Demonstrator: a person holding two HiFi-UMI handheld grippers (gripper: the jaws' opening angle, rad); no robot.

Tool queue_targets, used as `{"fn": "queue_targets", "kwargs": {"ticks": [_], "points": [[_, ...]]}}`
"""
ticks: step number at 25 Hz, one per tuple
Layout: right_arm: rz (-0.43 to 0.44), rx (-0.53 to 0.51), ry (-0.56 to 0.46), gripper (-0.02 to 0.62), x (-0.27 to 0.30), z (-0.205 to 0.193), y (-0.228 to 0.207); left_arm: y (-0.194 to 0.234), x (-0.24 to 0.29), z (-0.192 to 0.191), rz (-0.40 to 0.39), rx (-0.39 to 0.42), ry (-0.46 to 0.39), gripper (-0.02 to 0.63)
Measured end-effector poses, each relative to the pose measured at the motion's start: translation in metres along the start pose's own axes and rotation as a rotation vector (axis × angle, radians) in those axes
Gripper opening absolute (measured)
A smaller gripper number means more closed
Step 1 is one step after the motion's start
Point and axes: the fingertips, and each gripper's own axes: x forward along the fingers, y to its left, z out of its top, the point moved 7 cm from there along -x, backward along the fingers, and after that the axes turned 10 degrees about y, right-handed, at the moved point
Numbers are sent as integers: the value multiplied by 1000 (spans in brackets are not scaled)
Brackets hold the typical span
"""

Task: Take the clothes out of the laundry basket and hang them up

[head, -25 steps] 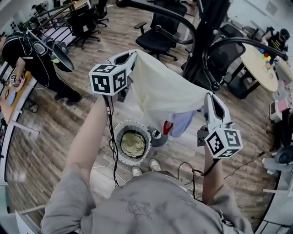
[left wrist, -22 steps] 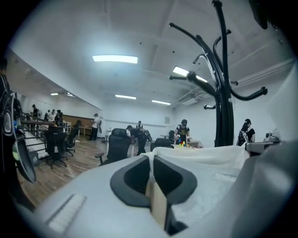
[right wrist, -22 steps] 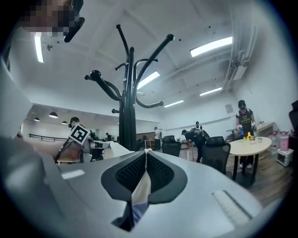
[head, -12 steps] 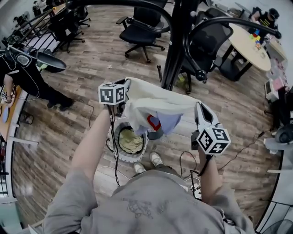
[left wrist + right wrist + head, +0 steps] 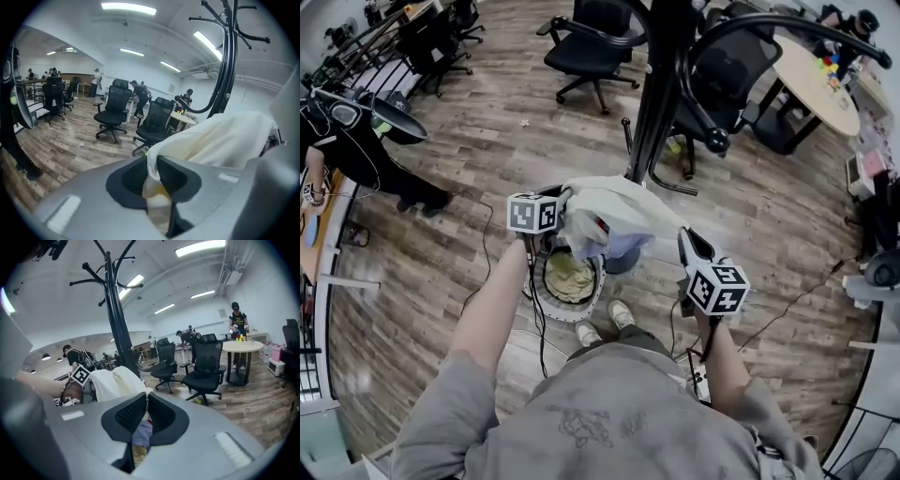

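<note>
In the head view I saw the cream garment bunched between the left gripper and the right gripper, just above the laundry basket, which held yellowish cloth. In the left gripper view the jaws were clamped on a fold of it. In the right gripper view the jaws pinched its edge, having just eased open slightly.

The cream garment is soft, creased matt cloth, the round white laundry basket looks like perforated plastic, the brown plank floor shows matt wood grain, and the black coat stand is smooth, faintly glossy metal.
</note>
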Motion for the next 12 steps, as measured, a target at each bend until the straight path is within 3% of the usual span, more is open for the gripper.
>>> {"fn": "queue_targets", "kwargs": {"ticks": [3, 5, 10, 12], "points": [[21, -1, 43, 79, 6, -5, 3, 3, 0, -7, 6, -31, 12, 114], [29, -2, 47, 149, 4, -1, 3, 3, 0, -8, -1, -29, 17, 167], [62, -54, -3, 164, -9, 26, 16, 7, -21, -8, -7, -9, -34, 267], [93, -92, -28, 164, -13, 41, 25, 8, -33, -6, 8, 2, -69, 270]]}}
